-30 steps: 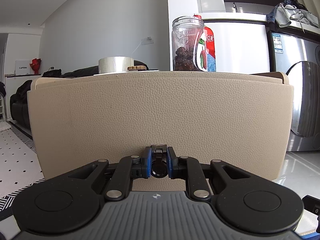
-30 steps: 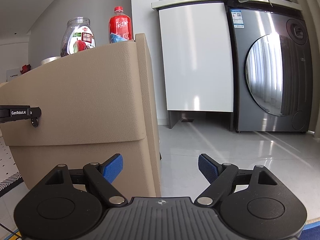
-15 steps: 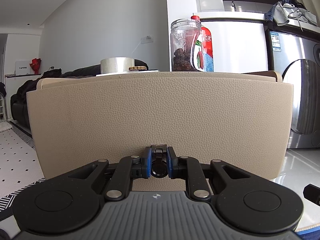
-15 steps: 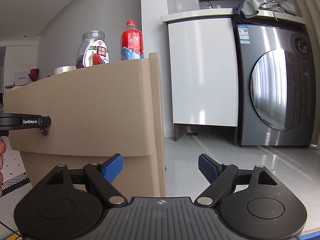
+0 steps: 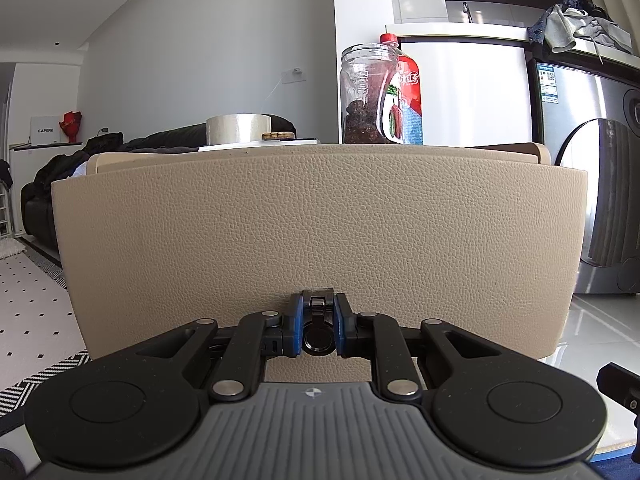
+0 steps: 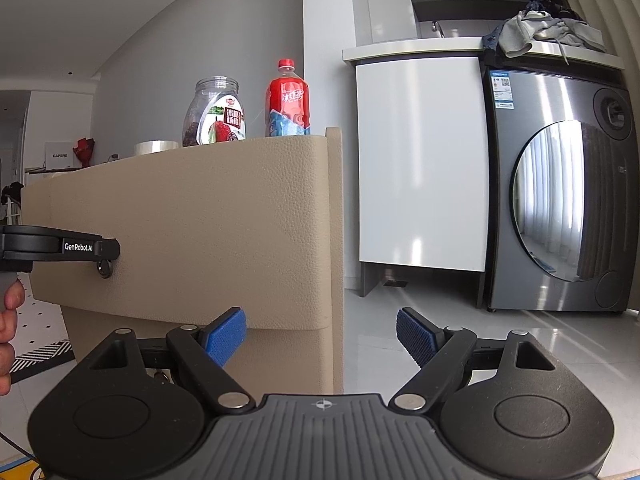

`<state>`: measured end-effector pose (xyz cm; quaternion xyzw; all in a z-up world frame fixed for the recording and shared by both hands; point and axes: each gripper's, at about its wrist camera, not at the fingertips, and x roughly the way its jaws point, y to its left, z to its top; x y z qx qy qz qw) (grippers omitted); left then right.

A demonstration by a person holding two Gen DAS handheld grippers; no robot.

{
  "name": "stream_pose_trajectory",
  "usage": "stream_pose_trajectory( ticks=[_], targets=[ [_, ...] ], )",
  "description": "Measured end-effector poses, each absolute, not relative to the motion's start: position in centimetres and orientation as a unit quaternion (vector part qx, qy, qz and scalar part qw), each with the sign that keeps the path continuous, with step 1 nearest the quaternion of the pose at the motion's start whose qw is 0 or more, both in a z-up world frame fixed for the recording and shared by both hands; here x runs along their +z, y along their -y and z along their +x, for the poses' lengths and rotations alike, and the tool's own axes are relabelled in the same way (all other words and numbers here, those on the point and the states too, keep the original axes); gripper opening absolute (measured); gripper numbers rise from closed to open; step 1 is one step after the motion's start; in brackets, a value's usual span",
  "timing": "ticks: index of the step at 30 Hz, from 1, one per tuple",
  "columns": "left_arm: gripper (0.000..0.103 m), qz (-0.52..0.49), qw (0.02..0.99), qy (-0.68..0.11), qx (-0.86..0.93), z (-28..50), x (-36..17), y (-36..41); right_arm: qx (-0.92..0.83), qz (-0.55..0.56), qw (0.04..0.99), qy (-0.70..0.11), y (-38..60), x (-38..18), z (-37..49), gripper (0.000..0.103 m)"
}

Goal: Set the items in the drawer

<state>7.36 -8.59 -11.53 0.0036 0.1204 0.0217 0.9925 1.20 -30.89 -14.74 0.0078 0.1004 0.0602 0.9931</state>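
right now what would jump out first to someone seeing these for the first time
The big beige leather-textured drawer front fills the left wrist view, with the left gripper shut on its small black ring pull at the lower middle. On top of the cabinet stand a clear jar and a red bottle. To the right stands a steel washing machine, while the right gripper hangs open and empty.

On the cabinet top behind the drawer front [image 5: 316, 232], the jar [image 5: 366, 96] stands at about one o'clock with the bottle [image 5: 408, 92] just behind it, perhaps touching. The tape roll [image 5: 239, 129] sits at eleven o'clock. The washing machine [image 6: 560, 196] stands at three o'clock, right of the white cabinet [image 6: 420, 164].
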Motion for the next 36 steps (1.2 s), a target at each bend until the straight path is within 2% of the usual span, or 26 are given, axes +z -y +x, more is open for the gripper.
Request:
stream_pose_trajectory(
  ticks=[11,36],
  targets=[
    [0.017,0.006,0.992,-0.124,0.019,6.2,-11.4,8.6,0.073,-0.003,0.995,-0.073,30.2,-14.2,-0.8,0.086],
    [0.017,0.006,0.992,-0.127,0.017,3.3,-11.3,8.7,0.084,0.009,0.994,-0.064,30.4,-13.6,-0.9,0.086]
  ],
)
